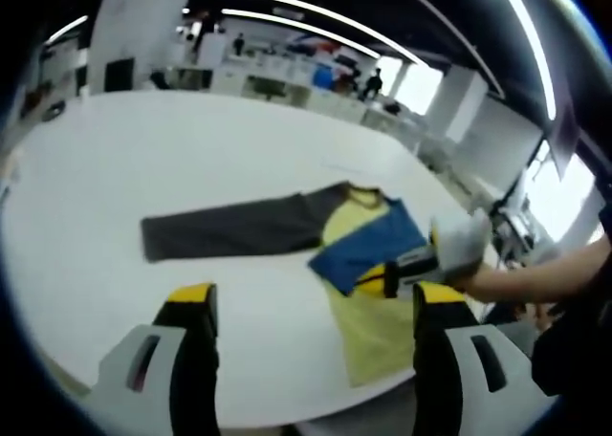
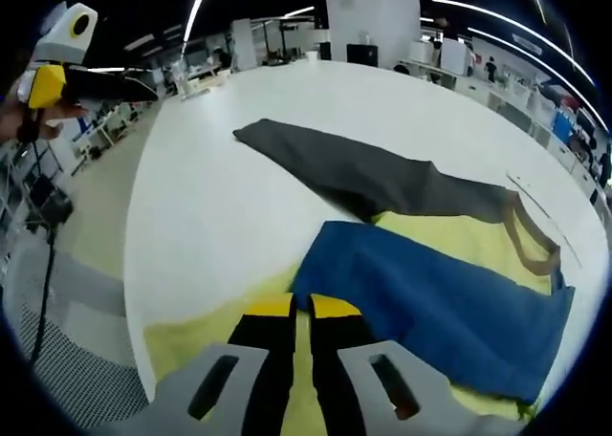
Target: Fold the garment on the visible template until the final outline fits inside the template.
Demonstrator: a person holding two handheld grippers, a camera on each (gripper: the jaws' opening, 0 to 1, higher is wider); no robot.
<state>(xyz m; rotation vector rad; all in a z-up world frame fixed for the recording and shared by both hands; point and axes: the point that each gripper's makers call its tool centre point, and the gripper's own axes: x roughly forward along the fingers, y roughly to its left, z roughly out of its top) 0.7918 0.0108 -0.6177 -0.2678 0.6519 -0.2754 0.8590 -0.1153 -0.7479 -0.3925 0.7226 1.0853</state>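
Yellow shirt with blue and grey sleeves [image 1: 359,254] lay flat on the white tabletop [image 1: 124,168]. We held our left gripper [image 1: 311,312] jaws apart above it; our right gripper [image 2: 301,312] jaws were together over its yellow cloth.

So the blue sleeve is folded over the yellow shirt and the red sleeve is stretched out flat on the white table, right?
Not quite: the sleeve stretched out flat is dark grey, not red, as the right gripper view shows. The rest holds: the blue sleeve is folded over the yellow shirt on the white table.
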